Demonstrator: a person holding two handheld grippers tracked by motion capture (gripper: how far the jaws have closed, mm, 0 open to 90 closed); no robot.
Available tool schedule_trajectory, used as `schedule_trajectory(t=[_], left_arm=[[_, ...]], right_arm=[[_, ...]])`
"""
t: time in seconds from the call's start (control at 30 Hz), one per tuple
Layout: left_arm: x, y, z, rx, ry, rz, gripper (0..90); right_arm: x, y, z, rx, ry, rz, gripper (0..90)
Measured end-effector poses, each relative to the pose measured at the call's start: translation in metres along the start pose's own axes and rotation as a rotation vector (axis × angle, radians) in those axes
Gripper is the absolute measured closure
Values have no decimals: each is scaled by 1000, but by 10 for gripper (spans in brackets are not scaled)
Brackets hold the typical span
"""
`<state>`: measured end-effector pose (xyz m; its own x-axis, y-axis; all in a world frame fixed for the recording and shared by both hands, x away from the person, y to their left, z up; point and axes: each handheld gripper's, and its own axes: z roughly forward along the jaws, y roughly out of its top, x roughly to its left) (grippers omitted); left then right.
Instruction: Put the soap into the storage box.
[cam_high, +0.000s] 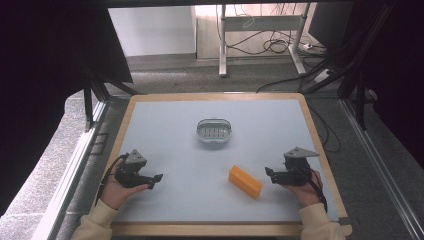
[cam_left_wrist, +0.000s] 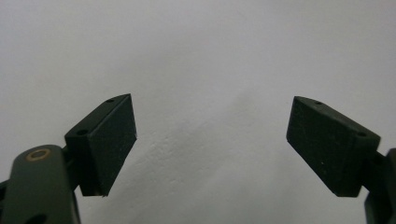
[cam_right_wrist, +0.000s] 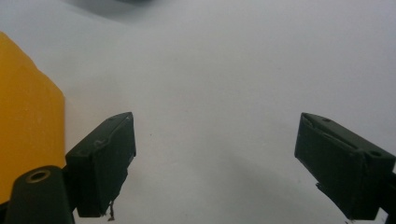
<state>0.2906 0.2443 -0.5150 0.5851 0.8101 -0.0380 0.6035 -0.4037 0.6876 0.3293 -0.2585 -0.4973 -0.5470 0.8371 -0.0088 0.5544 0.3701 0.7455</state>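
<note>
An orange block (cam_high: 245, 181) lies flat on the pale table mat, right of centre near the front. A clear oval dish (cam_high: 214, 130) with a ribbed insert stands in the middle of the mat. My right gripper (cam_high: 268, 172) rests on the mat just right of the block, jaws wide apart with nothing between them; in the right gripper view (cam_right_wrist: 212, 161) the orange block (cam_right_wrist: 28, 112) shows at the left edge beside one jaw. My left gripper (cam_high: 158, 177) rests at the front left, open and empty, with bare mat between its fingers in the left gripper view (cam_left_wrist: 210, 144).
The mat sits on a wooden-edged table (cam_high: 320, 145). Dark curtains hang at both sides. Beyond the far edge are carpet, a desk leg (cam_high: 222, 45) and loose cables (cam_high: 280, 47).
</note>
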Motion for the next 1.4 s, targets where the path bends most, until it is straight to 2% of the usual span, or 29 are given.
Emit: schedule_trajectory(t=[0.13, 0.33, 0.5, 0.73, 0.83, 1.0, 1.03, 1.1, 1.2, 1.4], left_arm=[[-2, -2, -4, -32, -16, 2, 182], [-10, -5, -2, -55, -6, 31, 190], [-16, -4, -6, -101, 8, 38, 217], [-16, -5, -1, -68, 3, 54, 207], [-16, -7, 1, -53, 19, 61, 202], [-17, -8, 2, -47, 19, 74, 193], [-18, -8, 0, -47, 35, 87, 194], [-18, -9, -3, -70, 42, 77, 202], [-18, -9, -4, -75, 38, 69, 198], [-17, -9, -2, -68, 37, 77, 198]], right_arm=[[-1, -1, 4, 12, 12, -8, 143], [2, -2, 7, 15, 6, -13, 159], [3, -3, 0, 8, 2, 1, 160], [-2, -3, 1, 11, -3, 5, 164], [-2, -2, 2, 17, 4, 1, 164], [-2, 0, -2, 6, 5, -5, 166], [-1, 1, -3, 8, 6, -7, 166], [0, 3, -4, 19, 2, -12, 159], [3, 7, -9, 44, -10, -5, 157], [6, 17, -17, 37, -5, -8, 176]])
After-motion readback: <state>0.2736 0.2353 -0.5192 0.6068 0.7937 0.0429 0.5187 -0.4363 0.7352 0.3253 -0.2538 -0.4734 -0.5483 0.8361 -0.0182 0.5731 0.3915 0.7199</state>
